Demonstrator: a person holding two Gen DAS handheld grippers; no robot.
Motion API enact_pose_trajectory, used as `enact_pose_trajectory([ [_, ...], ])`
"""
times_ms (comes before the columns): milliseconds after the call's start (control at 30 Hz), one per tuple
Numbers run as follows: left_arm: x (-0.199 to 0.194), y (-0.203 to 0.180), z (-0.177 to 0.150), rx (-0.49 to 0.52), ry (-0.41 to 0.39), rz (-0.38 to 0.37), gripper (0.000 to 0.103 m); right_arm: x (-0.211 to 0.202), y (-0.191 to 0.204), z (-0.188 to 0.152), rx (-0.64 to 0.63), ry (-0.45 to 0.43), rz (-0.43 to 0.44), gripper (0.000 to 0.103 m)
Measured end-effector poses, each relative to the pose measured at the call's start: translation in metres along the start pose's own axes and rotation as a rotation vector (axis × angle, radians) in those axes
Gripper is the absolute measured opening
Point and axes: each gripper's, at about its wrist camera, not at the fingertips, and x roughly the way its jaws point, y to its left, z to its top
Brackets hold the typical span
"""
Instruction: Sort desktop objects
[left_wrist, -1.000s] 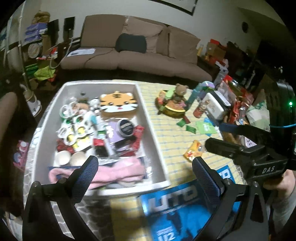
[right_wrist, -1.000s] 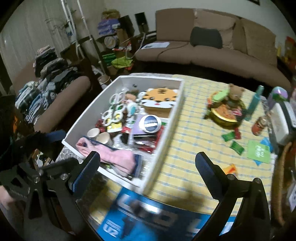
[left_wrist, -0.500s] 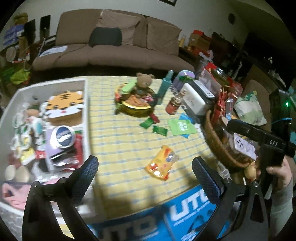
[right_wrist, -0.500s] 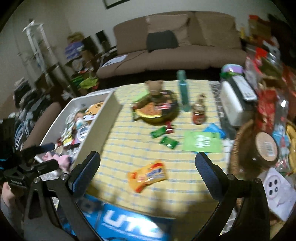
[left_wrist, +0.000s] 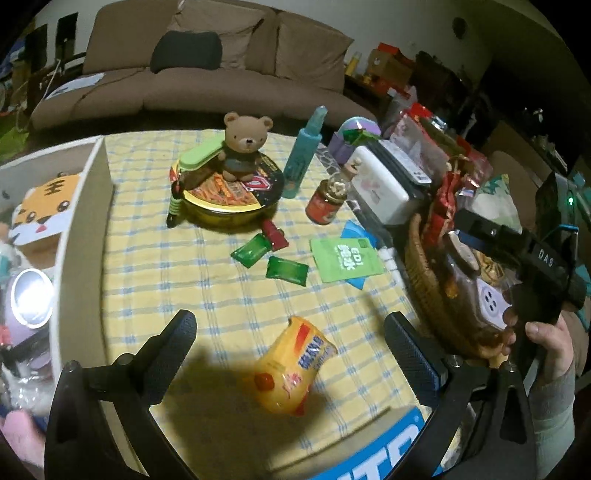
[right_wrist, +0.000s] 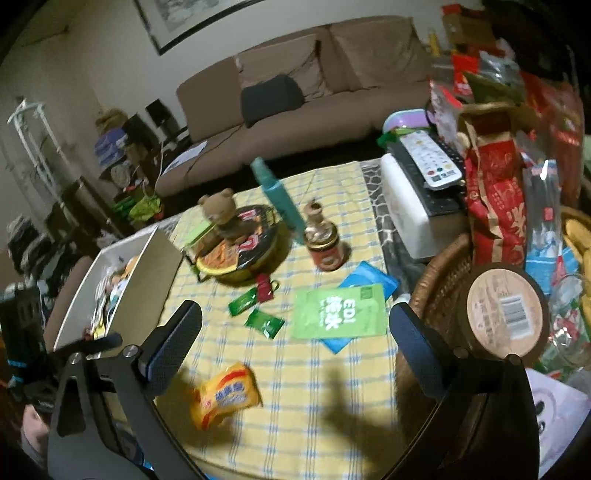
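Observation:
A yellow snack packet (left_wrist: 293, 365) lies on the checked tablecloth, just ahead of my open left gripper (left_wrist: 290, 347) and between its fingers. The same yellow packet (right_wrist: 223, 395) sits low left of my open right gripper (right_wrist: 295, 339), which is empty. Two green candy wrappers (left_wrist: 286, 269), a red wrapper (left_wrist: 275, 232), a green sachet (left_wrist: 345, 258) and a blue sachet (right_wrist: 369, 282) lie mid-table. Behind them stand a round noodle tin (left_wrist: 229, 195) with a bear figure (left_wrist: 245, 146), a teal bottle (left_wrist: 304, 155) and a red jar (left_wrist: 327, 201). The white bin (left_wrist: 83, 236) at left holds several items, including a tiger-face case (left_wrist: 42, 206).
A wicker basket (right_wrist: 439, 291) full of snack bags crowds the right edge, with a white box (right_wrist: 413, 210) and remote controls (right_wrist: 432, 158) behind it. A person's hand (left_wrist: 546, 343) holds the right gripper's handle. A brown sofa (left_wrist: 207, 66) stands beyond the table.
Both grippers have swung right, away from the white bin and toward the table's middle. The yellow packet now lies between the left gripper's fingers. Both stay open.

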Motion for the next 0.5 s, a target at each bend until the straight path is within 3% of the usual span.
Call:
enact_pose_trajectory([
  [167, 0.023, 0.013, 0.005, -0.003, 0.045, 0.001, 0.103, 0.019, -0.010, 0.008, 0.029, 0.016, 0.023, 0.103],
  [367, 0.053, 0.007, -0.005, 0.123, 0.160, 0.000, 0.103, 0.041, -0.009, -0.002, 0.052, 0.065, 0.064, 0.103],
  [500, 0.057, 0.013, -0.002, 0.100, 0.139, 0.027, 0.103, 0.056, -0.003, -0.007, 0.038, 0.100, 0.088, 0.102],
])
